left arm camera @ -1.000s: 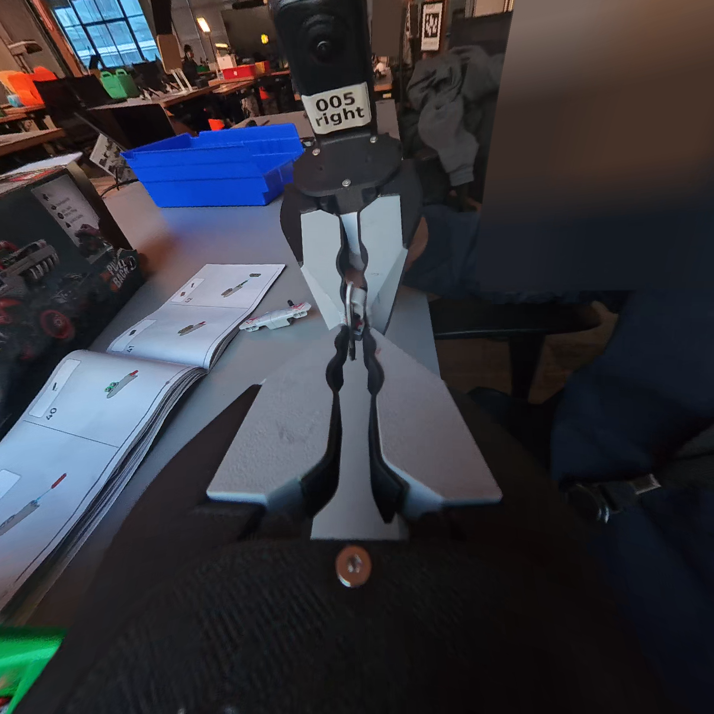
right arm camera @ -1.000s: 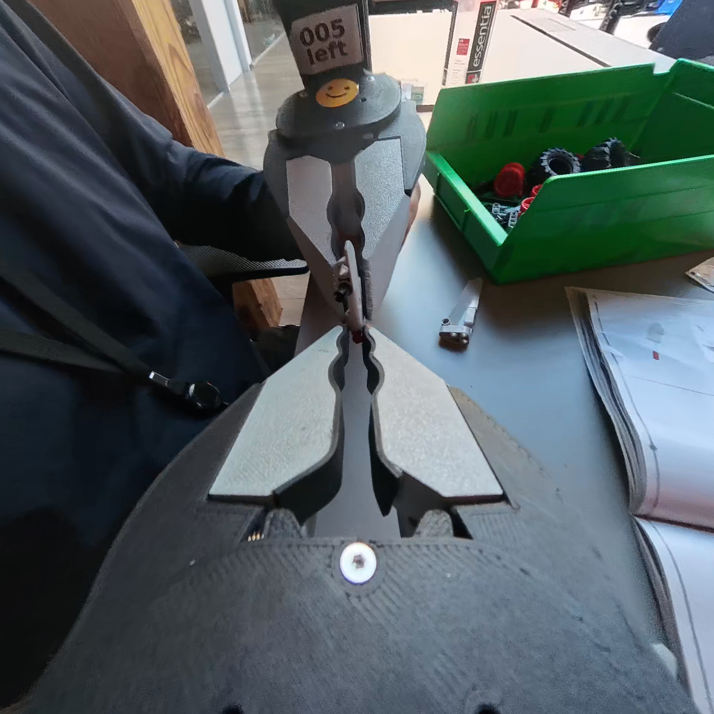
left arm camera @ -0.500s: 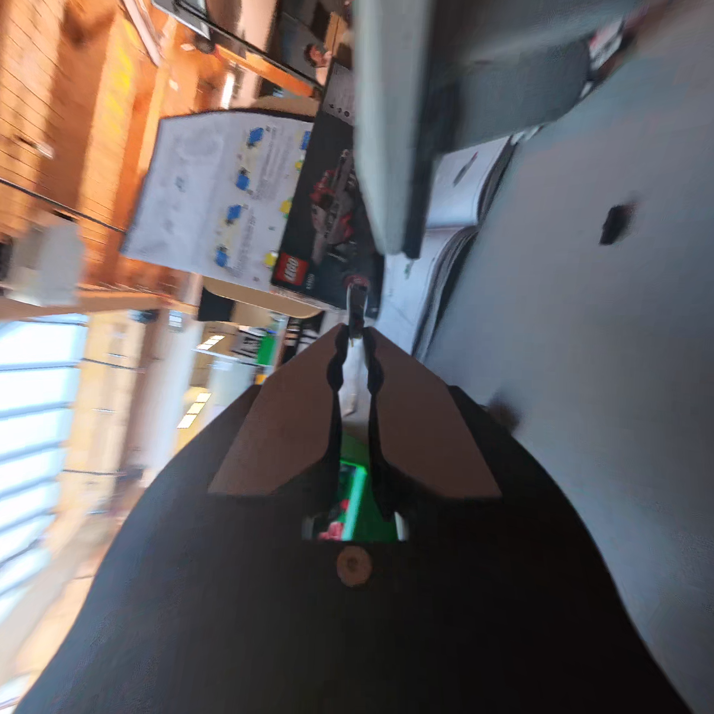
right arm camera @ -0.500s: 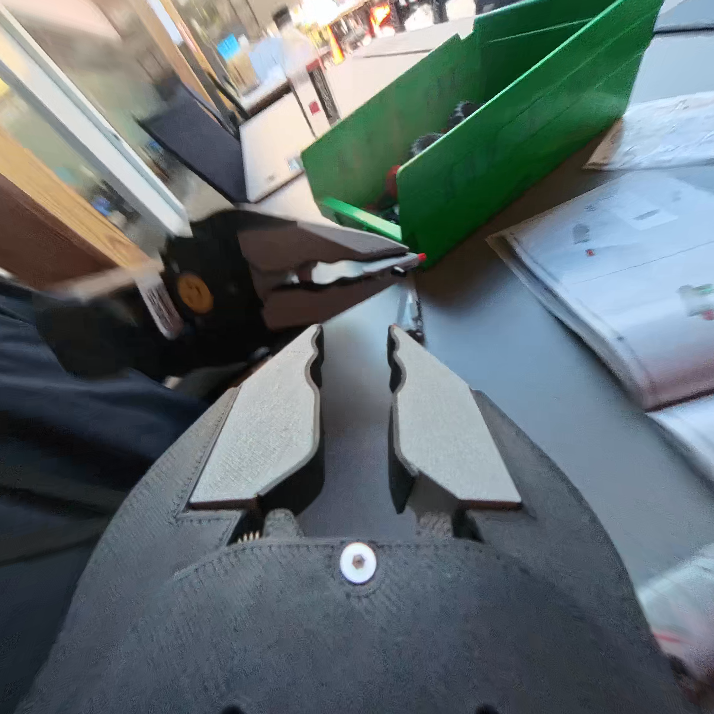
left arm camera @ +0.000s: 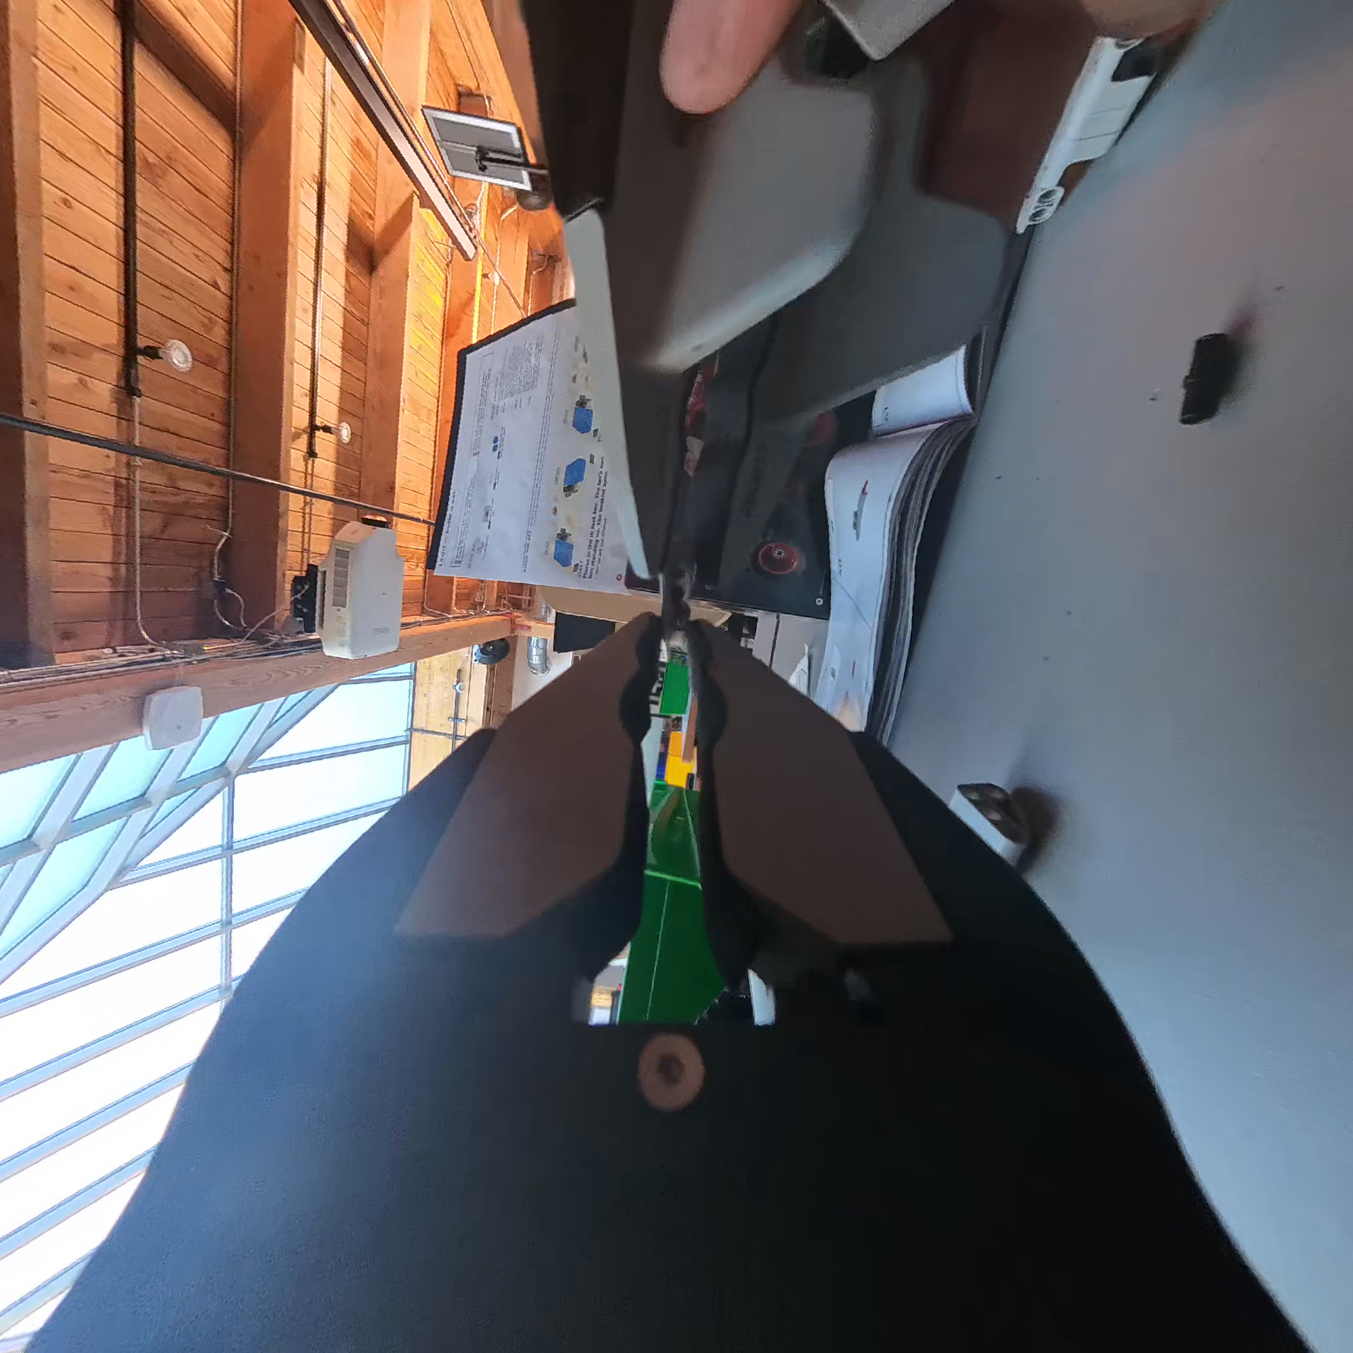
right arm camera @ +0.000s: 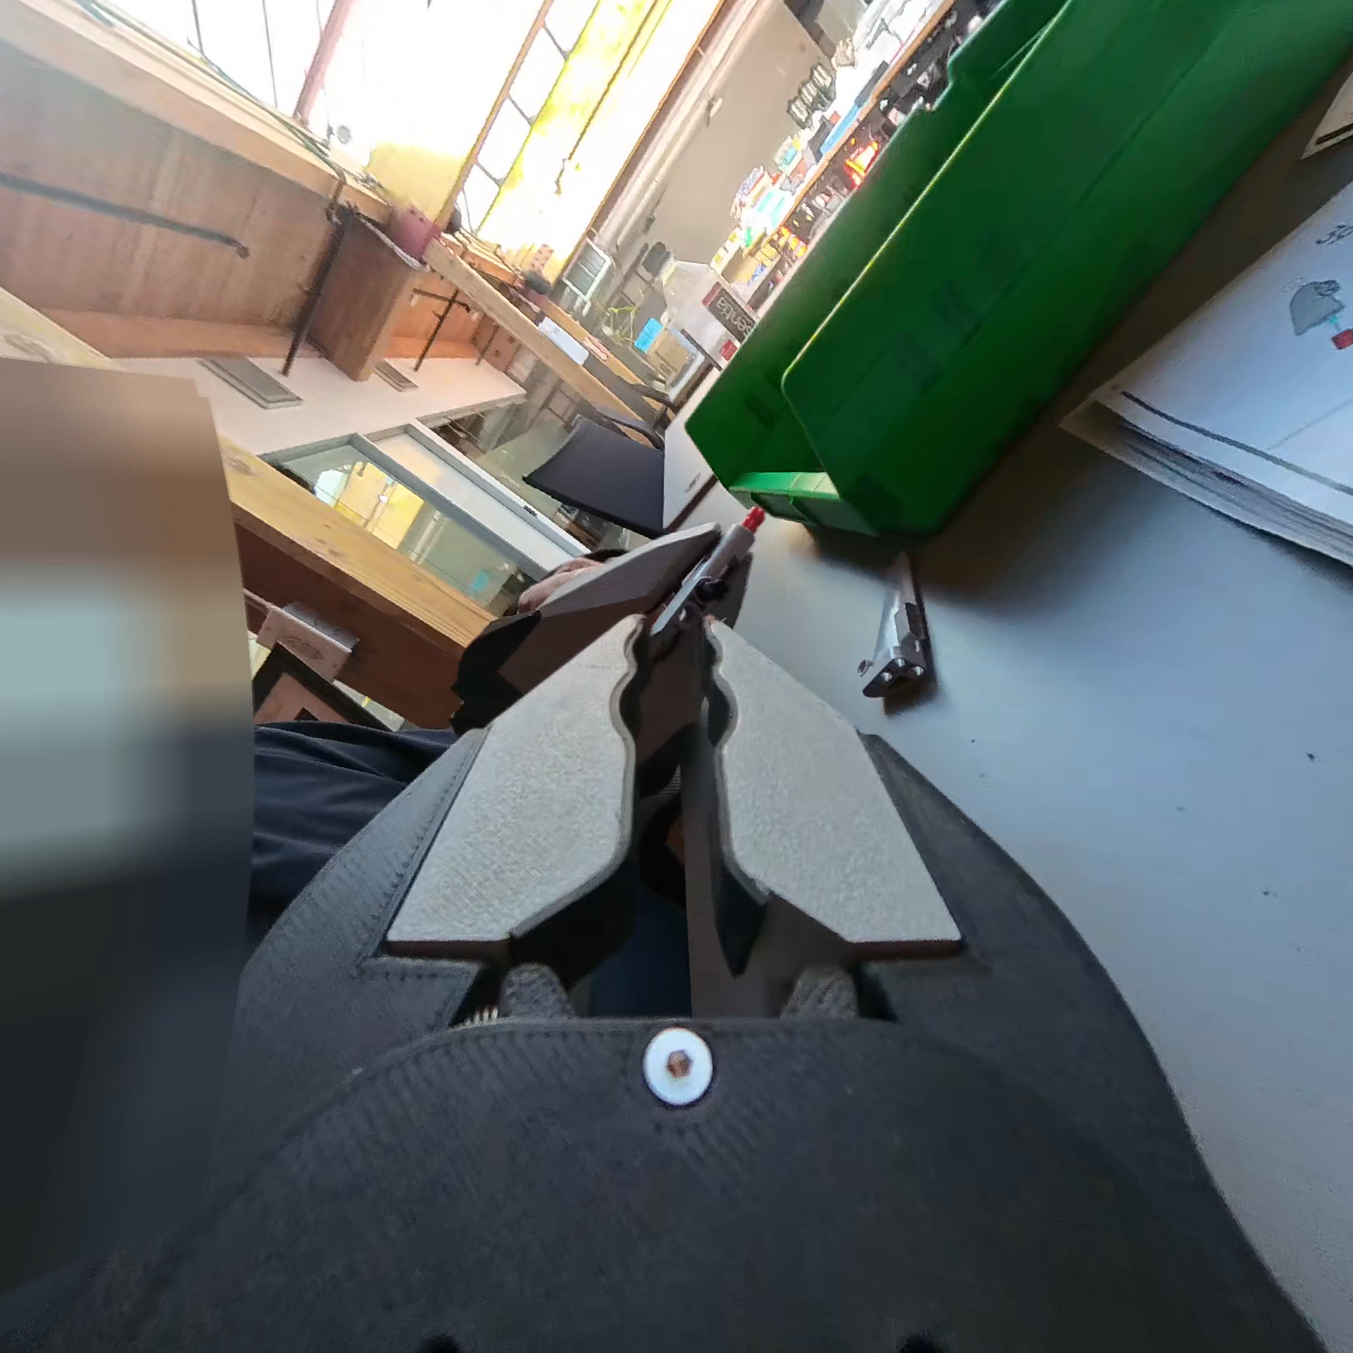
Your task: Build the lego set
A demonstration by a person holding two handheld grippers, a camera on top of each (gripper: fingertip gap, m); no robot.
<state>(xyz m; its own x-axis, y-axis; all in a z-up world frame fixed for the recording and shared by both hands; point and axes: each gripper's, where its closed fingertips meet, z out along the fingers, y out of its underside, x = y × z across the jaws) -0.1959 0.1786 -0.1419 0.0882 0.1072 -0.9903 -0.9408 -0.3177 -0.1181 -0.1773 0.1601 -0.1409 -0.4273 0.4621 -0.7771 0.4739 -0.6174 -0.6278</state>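
Observation:
A thin grey lego piece with a red pin at its far end (right arm camera: 721, 560) is held off the table between the two grippers. In the right wrist view my left gripper (right arm camera: 714, 564) lies on its side and is shut along the piece. My right gripper (right arm camera: 675, 635) meets it tip to tip, its fingers close around the near end with the black pin. In the left wrist view, which is rolled sideways, my left gripper (left arm camera: 672, 633) is shut on the piece (left arm camera: 670, 604). The right gripper (left arm camera: 662, 575) comes in from above, a thumb on its body.
A grey beam (right arm camera: 897, 637) lies loose on the grey table (right arm camera: 1135, 769) and also shows in the left wrist view (left arm camera: 996, 813). A small black part (left arm camera: 1204, 377) lies farther out. Green bins (right arm camera: 1025, 293), an open instruction booklet (right arm camera: 1245, 410) and the set's box (left arm camera: 776, 527) stand around. The grippers are tip to tip, or close to it.
Both views have rolled sideways. The right gripper opened and drew back half a second ago; it is now narrow again around the piece's end, which the left gripper kept hold of.

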